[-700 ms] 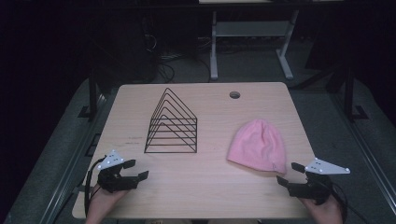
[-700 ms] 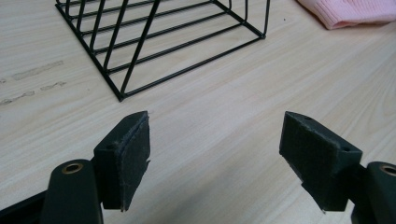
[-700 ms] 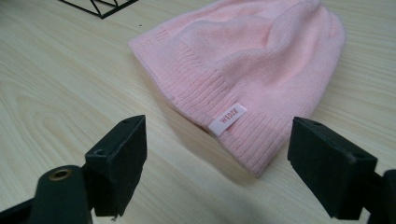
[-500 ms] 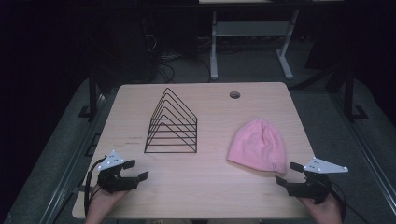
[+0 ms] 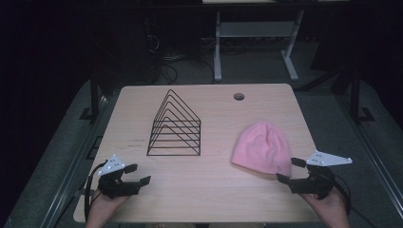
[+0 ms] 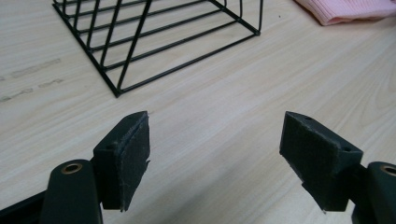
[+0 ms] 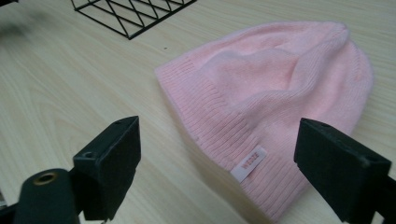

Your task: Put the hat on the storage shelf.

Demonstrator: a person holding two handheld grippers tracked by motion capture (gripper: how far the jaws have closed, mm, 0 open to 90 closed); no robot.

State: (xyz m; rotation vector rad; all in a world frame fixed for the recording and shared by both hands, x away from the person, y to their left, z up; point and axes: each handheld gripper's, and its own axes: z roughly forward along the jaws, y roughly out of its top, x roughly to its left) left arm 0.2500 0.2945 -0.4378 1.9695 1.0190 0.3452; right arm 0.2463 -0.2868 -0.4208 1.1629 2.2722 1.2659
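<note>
1. We find one holder on the wooden table [image 5: 209, 199]: a black wire rack [image 5: 175, 126] of nested triangular frames, standing upright left of the table's middle in the high view. Nothing sits between its wires.
2. We record a round cable hole [image 5: 239, 97] in the tabletop, near the far edge and well apart from the rack.
3. The pink knit beanie [image 5: 262, 147] lies flat on the table's right half, apart from the rack and just beyond the right gripper [image 5: 291, 171].
4. In the high view its long axis runs from the rounded crown, at the far end, to the open ribbed cuff at the near end; the cuff edge slants, with its right corner nearest the right gripper.
5. In the right gripper view the beanie [image 7: 275, 93] shows a fine rib along the cuff band, a smoother crown with soft folds, and a small white label [image 7: 250, 164] sewn on the cuff; we cannot read its lettering with certainty.
6. The right gripper [image 7: 236, 168] has its jaws wide apart, nothing between the pads; the cuff lies just ahead of them, untouched.
7. The left gripper [image 5: 133, 173] sits near the table's front left corner, held in the person's hand. In its own view the left gripper [image 6: 215, 149] stands wide, bare tabletop between the pads, with the rack's [image 6: 154, 37] near corner ahead.
</note>
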